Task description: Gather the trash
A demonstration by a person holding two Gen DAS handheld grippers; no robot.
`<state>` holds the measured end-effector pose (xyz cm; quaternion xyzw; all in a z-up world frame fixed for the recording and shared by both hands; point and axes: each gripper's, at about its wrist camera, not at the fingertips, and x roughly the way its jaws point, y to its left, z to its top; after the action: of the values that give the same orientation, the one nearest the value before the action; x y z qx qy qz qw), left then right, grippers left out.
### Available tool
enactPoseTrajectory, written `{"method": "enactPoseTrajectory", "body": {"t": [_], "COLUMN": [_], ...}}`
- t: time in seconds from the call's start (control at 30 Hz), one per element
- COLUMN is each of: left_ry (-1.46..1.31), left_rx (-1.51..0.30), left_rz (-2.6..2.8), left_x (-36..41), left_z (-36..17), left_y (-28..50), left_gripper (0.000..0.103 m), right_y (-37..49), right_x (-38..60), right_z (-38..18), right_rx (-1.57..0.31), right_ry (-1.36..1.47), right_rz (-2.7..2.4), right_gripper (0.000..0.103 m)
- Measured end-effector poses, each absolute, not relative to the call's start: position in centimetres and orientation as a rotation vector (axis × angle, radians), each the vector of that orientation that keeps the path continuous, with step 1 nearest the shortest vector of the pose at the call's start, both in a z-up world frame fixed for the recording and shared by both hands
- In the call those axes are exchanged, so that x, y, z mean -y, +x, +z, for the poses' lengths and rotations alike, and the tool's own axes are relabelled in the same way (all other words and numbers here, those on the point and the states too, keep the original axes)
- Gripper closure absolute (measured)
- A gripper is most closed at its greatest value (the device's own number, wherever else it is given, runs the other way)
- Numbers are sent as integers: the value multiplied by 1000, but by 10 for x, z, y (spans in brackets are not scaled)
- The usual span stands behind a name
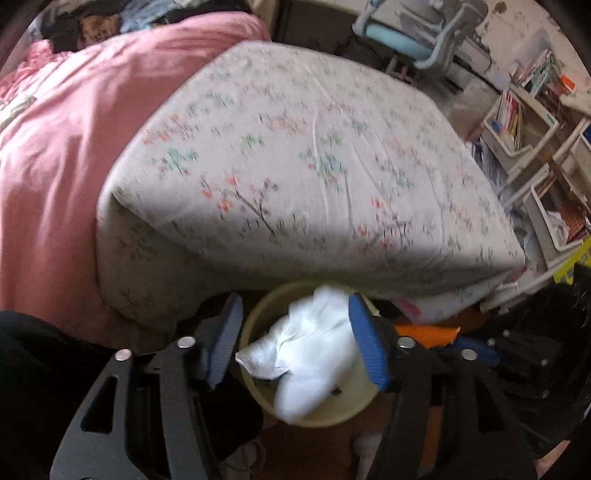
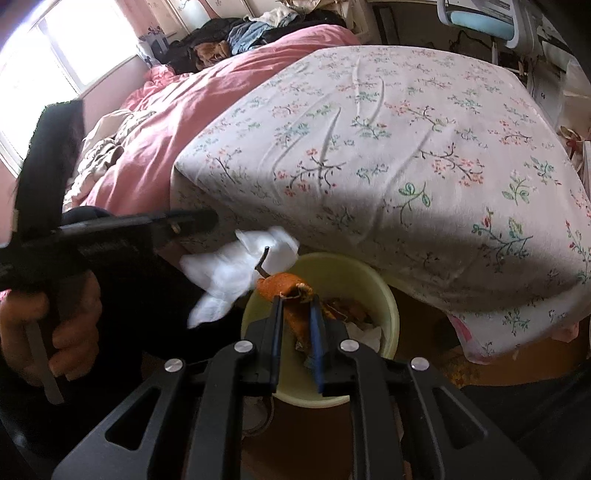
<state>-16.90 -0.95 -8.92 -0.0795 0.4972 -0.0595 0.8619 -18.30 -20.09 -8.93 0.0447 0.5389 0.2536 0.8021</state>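
A pale yellow bin (image 1: pixel 332 413) stands on the floor by the bed's foot; it also shows in the right wrist view (image 2: pixel 384 295) with scraps inside. My left gripper (image 1: pixel 295 332) is open above the bin, and a crumpled white tissue (image 1: pixel 310 354) hangs blurred between its blue pads, over the bin's mouth. In the right wrist view the tissue (image 2: pixel 236 269) is at the bin's left rim, below the left gripper (image 2: pixel 199 221). My right gripper (image 2: pixel 297 302) is shut on a piece of orange peel (image 2: pixel 284 288) over the bin.
A bed with a floral sheet (image 2: pixel 388 147) and a pink duvet (image 2: pixel 207 96) fills the view behind the bin. White shelves with books (image 1: pixel 524 136) stand to the right. A desk chair (image 1: pixel 413 33) is at the back. Clothes are piled at the bed's head.
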Motion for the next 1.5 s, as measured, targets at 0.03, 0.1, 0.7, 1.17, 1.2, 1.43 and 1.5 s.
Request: {"method": "enactPoseTrajectory", "body": {"t": [0.03,0.1,0.7,1.17,1.2,1.43,1.5], "left_ry": [-165,-152,-129,-89,-80,-83,-93], "left_rx": [-1020,-962,-802,-792,-791,-802,-812], "left_rz": [-116,-84,-9,10,11,26,33], "left_x": [9,8,0,3,3,0,-2], "left_z": [-86,-77,-46,-45,-45,-45,-46], "left_y": [-170,-172,-177,-178,-178,-178,-177], "left_gripper": [35,27,7,7,7,7,7], "right_y": [-183,-182,-195,-190,-189,-190,-190], "right_x": [200,200,226,228,228,227,227], "right_z": [-91,-94,-53,-50,-50,-50,-50], "right_rx": [-1160,-1172,-796,-797,-798,-800,-799], "right_ry": [93,88,52,33,33,28,29], "right_rz": [539,526,186,146,145,145,143], "right_gripper": [86,82,13,12,12,11,11]}}
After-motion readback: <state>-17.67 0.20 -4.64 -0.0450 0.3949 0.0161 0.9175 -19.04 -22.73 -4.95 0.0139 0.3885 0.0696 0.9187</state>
